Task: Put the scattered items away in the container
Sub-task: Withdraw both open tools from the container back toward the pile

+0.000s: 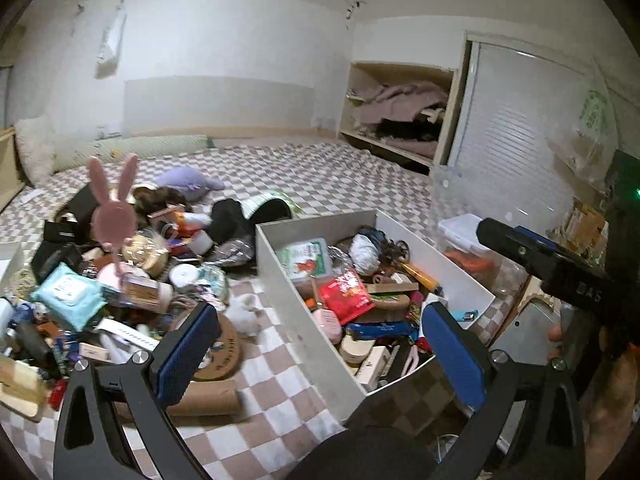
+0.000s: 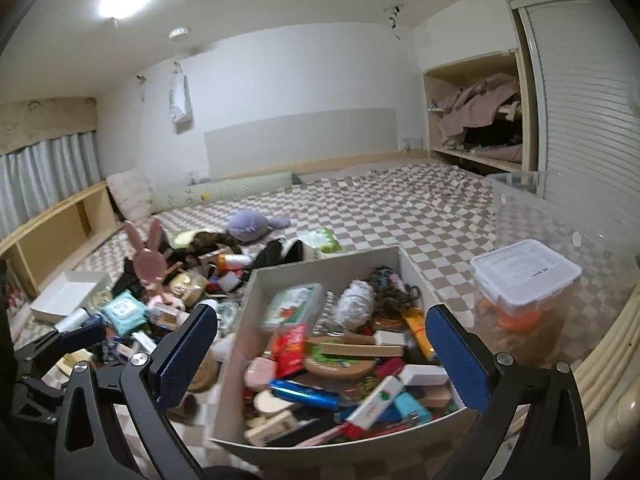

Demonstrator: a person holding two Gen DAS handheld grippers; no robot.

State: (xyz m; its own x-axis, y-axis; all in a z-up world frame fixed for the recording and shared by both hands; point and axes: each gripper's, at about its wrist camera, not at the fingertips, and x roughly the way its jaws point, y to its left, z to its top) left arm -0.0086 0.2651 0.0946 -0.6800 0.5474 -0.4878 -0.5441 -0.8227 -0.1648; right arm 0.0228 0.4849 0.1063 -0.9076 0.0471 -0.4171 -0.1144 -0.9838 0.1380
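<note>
Roughly half done: box (image 2: pixel 240 360) on the checked bedcover (image 1: pixel 340 176) well filled; large pile (image 1: pixel 120 280) left of it not yet cleared, including wipes pack (image 1: pixel 68 296). Left gripper (image 1: pixel 320 356) and right gripper (image 2: pixel 322 360) both spread wide, holding nothing

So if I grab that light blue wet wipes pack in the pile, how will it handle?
The wet wipes pack looks soft and puffy, so it would probably squash and sag. Its glossy film may slip. It lies flat, so rolling seems unlikely.
</note>
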